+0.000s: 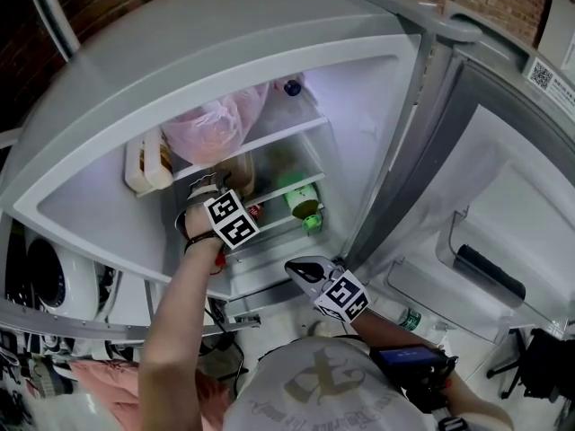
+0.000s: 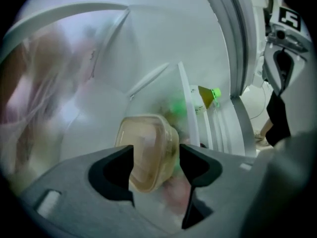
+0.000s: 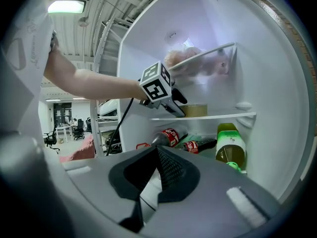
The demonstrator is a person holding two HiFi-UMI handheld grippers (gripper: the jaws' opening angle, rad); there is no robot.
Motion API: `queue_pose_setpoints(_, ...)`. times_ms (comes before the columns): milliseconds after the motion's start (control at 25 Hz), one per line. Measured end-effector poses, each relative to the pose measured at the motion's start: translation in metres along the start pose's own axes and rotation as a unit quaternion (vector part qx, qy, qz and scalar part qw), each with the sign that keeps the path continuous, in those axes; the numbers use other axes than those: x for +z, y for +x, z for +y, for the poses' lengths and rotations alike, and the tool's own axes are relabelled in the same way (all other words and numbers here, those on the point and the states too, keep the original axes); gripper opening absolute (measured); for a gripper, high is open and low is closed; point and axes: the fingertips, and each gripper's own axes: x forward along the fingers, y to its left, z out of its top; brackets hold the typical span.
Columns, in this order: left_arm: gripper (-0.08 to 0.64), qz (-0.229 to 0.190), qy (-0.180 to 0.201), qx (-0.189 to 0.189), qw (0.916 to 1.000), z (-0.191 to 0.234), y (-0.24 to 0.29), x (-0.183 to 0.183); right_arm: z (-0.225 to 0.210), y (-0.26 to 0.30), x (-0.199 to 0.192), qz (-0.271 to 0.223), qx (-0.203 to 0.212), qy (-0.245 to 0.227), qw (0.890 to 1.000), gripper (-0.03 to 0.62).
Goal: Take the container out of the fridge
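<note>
A tan, translucent lidded container (image 2: 148,150) stands on the middle shelf of the open fridge (image 1: 269,43). In the head view the container (image 1: 241,171) shows as a brownish patch just past my left gripper (image 1: 211,191). In the left gripper view my left gripper (image 2: 156,152) is open wide, the container sits at its fingertips, and the pads do not press on it. The right gripper view shows the container (image 3: 195,109) touching the left gripper's tip (image 3: 176,105). My right gripper (image 3: 157,151) is shut and empty, low in front of the fridge (image 1: 305,269).
A pink plastic bag (image 1: 216,124) fills the upper shelf. On the lower shelf lie a green bottle (image 3: 230,150) and two cola bottles (image 3: 171,137). The fridge door (image 1: 503,196) stands open at the right. A washing machine (image 1: 45,281) is at the left.
</note>
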Motion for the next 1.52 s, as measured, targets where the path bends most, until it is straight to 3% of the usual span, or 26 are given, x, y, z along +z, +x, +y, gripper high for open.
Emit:
queue_pose_setpoints(160, 0.225, 0.002, 0.005, -0.005, 1.0, -0.003, 0.004, 0.002, -0.003, -0.002, 0.001, -0.001, -0.003, 0.002, 1.0, 0.008)
queue_pose_setpoints(720, 0.209, 0.0, 0.002, 0.018, 0.9998, -0.013, -0.009, 0.003, -0.002, -0.005, -0.006, 0.001, 0.006, 0.006, 1.0, 0.008)
queue_pose_setpoints(1160, 0.207, -0.03, -0.006, 0.045, 0.9985, -0.034, -0.052, 0.014, 0.021, 0.003, -0.025, 0.02, 0.033, 0.004, 0.999, 0.008)
queue_pose_setpoints(1520, 0.206, -0.04, 0.013, 0.054, 0.9977, -0.069, -0.087, 0.012, 0.046, -0.002, -0.027, 0.02, 0.033, 0.006, 0.999, 0.008)
